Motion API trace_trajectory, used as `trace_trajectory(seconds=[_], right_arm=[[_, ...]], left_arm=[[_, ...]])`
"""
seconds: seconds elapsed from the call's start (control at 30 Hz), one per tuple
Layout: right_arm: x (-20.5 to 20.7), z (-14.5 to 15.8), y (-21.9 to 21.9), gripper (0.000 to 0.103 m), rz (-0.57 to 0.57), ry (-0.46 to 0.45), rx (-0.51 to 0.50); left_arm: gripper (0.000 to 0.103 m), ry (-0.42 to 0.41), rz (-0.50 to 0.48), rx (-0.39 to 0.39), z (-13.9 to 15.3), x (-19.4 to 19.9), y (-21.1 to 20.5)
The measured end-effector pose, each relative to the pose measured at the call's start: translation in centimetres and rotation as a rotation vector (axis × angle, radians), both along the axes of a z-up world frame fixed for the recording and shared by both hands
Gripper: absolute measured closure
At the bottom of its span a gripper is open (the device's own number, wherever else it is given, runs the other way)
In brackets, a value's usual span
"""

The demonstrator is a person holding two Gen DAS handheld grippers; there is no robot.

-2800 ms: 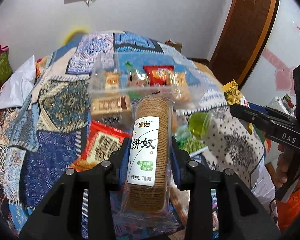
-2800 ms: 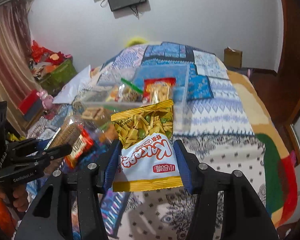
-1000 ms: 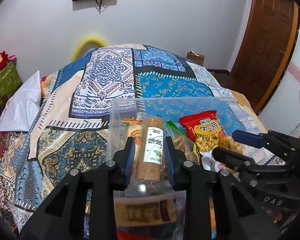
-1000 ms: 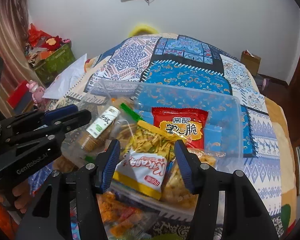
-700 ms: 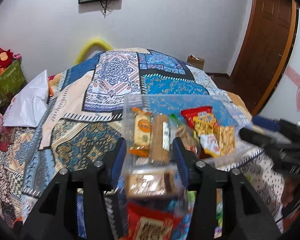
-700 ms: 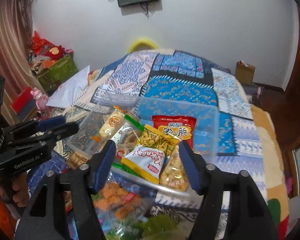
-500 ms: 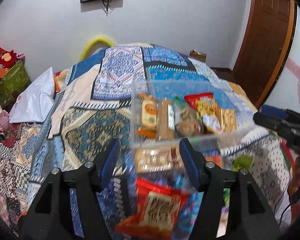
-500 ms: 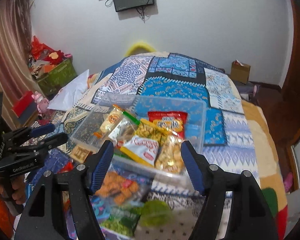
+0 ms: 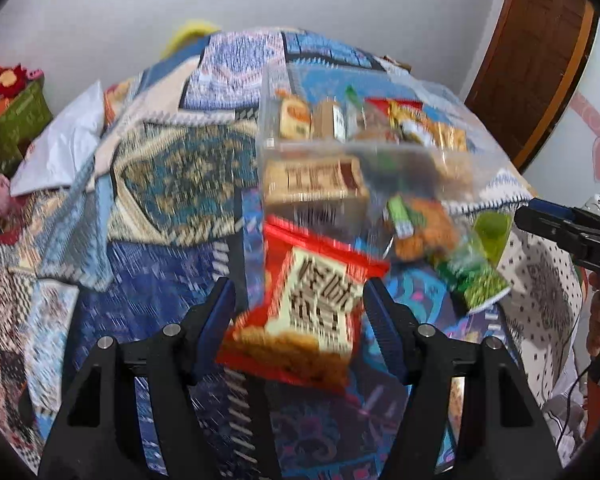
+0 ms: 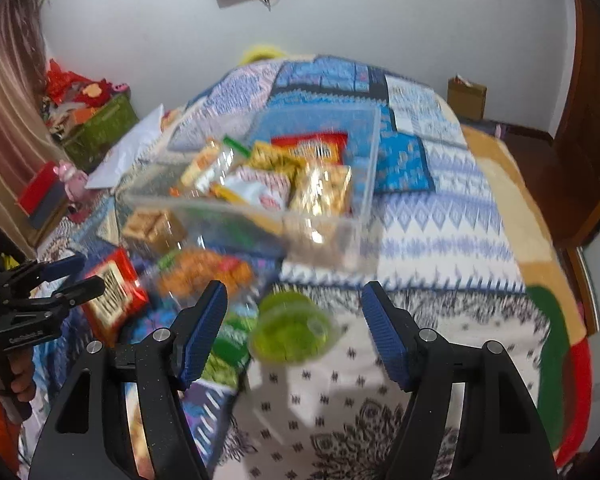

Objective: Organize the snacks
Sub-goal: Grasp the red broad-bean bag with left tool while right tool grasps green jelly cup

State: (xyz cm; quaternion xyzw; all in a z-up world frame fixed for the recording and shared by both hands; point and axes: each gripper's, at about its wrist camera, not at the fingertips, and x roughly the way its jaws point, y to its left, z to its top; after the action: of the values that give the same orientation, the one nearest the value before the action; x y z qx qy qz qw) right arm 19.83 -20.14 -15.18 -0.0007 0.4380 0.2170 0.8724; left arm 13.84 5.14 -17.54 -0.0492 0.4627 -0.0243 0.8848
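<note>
A clear plastic bin [image 9: 300, 148] [image 10: 364, 216] on the quilted bed holds several snack packs, among them the tall cracker roll [image 9: 329, 121] and the yellow-white chip bag [image 10: 256, 188]. My left gripper [image 9: 298, 308] is open and empty, and a red snack bag [image 9: 308, 304] lies on the bed between its fingers. My right gripper [image 10: 294, 312] is open and empty above a green jelly cup [image 10: 288, 328]. Both views are motion-blurred.
In front of the bin lie a tan cracker box [image 9: 312, 180], an orange snack pack [image 10: 208, 272] and a green pea bag [image 9: 472, 276]. A white pillow [image 9: 60, 148] and a green crate [image 10: 100, 128] are to the left. A wooden door [image 9: 536, 52] stands right.
Both grippers let go of their snacks in the bin, opened, and pulled back toward me. They now hang low over the loose snacks in front of the bin.
</note>
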Motion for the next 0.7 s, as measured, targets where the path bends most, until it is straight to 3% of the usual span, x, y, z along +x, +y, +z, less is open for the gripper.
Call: trace_trajectory(seconds=[0.27, 0.43, 0.57, 0.7], right_arm=[[-0.1, -3.0, -0.3, 0.036, -0.002, 0.091, 0.002], [0.1, -3.4, 0.2, 0.036, -0.004, 0.083, -0.009], [0.2, -3.6, 0.3, 0.037, -0.006, 0.077, -0.005], [0.3, -3.8, 0.3, 0.047, -0.002, 0.077, 0.001]], left_arm=[[0.029, 0.034, -0.005, -0.001, -2.0, 0.3, -0.3], [0.028, 0.094, 0.012, -0.043, -4.1, 1.7, -0.1], [0.028, 0.064, 0.021, -0.033, -4.3, 1.8, -0.4], [0.036, 0.045, 0.025, -0.048, -4.0, 1.5, -0.2]])
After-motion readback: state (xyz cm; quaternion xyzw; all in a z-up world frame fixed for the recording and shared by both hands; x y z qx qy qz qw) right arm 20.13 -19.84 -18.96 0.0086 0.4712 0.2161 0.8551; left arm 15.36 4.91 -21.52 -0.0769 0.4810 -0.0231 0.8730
